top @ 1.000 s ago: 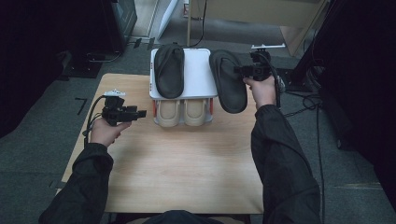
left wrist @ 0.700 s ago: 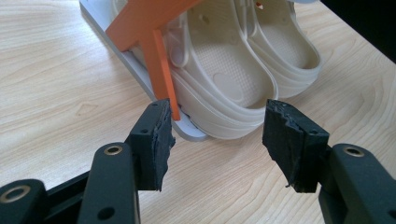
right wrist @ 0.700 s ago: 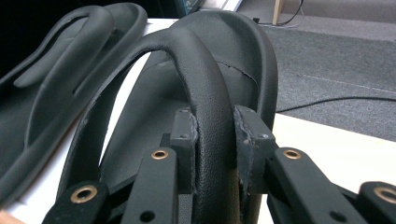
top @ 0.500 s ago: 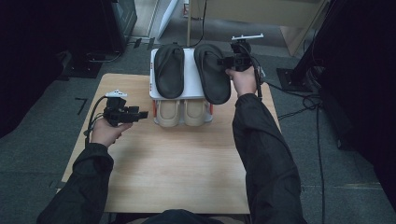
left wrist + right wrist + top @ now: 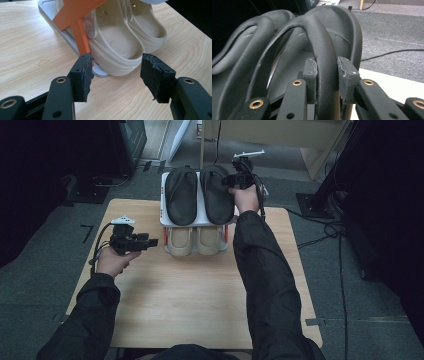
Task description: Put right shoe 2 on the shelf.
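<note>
Two black slippers lie side by side on the top shelf of a white shoe rack [image 5: 199,222] at the table's far edge: one on the left [image 5: 181,194], one on the right [image 5: 216,192]. My right gripper [image 5: 234,181] is shut on the strap of the right black slipper [image 5: 325,67], at its right side. Two beige clogs [image 5: 196,240] sit on the lower level, under the shelf. My left gripper [image 5: 152,241] hovers open just left of the clogs [image 5: 117,42], near an orange rack leg [image 5: 80,32], nothing between its pads [image 5: 83,75].
The wooden table [image 5: 200,300] stretches bare from the rack toward the person. Cables [image 5: 340,230] trail over the grey floor at the right. Dark furniture stands at the far left, and a light wooden piece [image 5: 280,132] stands beyond the rack.
My right gripper has carried the right black slipper leftward from beside the rack onto the top shelf, next to the other slipper. My left gripper has held still.
</note>
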Available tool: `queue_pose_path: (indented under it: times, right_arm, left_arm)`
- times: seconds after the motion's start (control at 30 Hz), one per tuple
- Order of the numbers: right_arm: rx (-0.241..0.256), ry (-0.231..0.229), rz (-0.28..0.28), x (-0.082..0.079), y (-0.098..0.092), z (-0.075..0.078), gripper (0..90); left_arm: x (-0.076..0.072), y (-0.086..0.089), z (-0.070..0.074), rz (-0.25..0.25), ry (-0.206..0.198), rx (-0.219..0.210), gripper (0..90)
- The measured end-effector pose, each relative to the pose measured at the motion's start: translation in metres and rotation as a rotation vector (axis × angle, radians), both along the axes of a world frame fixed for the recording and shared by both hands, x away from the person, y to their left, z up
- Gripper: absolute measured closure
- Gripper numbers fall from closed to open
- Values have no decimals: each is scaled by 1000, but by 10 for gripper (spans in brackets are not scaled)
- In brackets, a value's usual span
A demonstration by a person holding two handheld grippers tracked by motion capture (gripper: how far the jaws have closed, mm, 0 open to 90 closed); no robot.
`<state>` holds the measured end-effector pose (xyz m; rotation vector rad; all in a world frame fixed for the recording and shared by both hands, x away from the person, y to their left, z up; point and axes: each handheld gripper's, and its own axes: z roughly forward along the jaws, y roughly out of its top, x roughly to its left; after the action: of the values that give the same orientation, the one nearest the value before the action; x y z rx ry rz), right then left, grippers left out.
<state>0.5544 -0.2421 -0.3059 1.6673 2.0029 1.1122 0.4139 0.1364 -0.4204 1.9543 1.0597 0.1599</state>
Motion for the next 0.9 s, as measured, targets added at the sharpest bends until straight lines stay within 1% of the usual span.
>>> queue_pose_path:
  times: [0.07,0.13,0.17,0.27,0.3,0.33,0.37,0.43,0.5,0.53,0.57,0.67,0.77,0.8,0.83,0.9]
  right_arm:
    - [8,9,-8,3,3,-3,710]
    - [16,6,-3,5,4,-6,709]
    - [20,12,-5,6,5,-7,709]
    - [10,10,-3,7,5,-10,703]
    - [11,3,0,7,5,-11,690]
    - [14,-7,11,6,3,-12,652]
    - [19,-23,15,6,2,-12,637]
    - [28,-27,29,4,1,-12,596]
    - [23,-33,42,1,0,-11,582]
    - [11,-55,50,-2,0,-11,581]
    - [1,-66,58,-5,-1,-10,579]
    - [9,-85,76,-14,-7,-6,591]
    - [11,-101,97,-23,-15,-2,631]
    - [15,-111,103,-27,-18,-1,654]
    - [18,-110,107,-29,-22,0,688]
    - [-1,-117,108,-34,-28,2,711]
  left_arm:
    - [0,-1,-1,-8,5,3,432]
    - [0,-2,-2,-12,0,11,436]
    - [1,-3,-2,-12,2,7,436]
    - [1,-3,-3,-12,4,7,436]
    - [1,-4,-3,-12,4,8,436]
    - [1,-4,-3,-12,4,9,436]
    - [1,-4,-3,-12,4,9,435]
    - [1,-4,-3,-13,7,11,435]
    - [1,-4,-3,-13,4,14,435]
    - [1,-3,-3,-13,2,14,435]
    - [1,-3,-3,-11,0,13,435]
    - [0,-2,-2,-7,0,16,435]
    - [0,-1,-2,-3,-3,16,434]
    - [0,-1,-1,-1,-3,16,435]
    - [0,-1,-1,1,-5,14,434]
    - [-1,-2,-1,-1,-6,14,435]
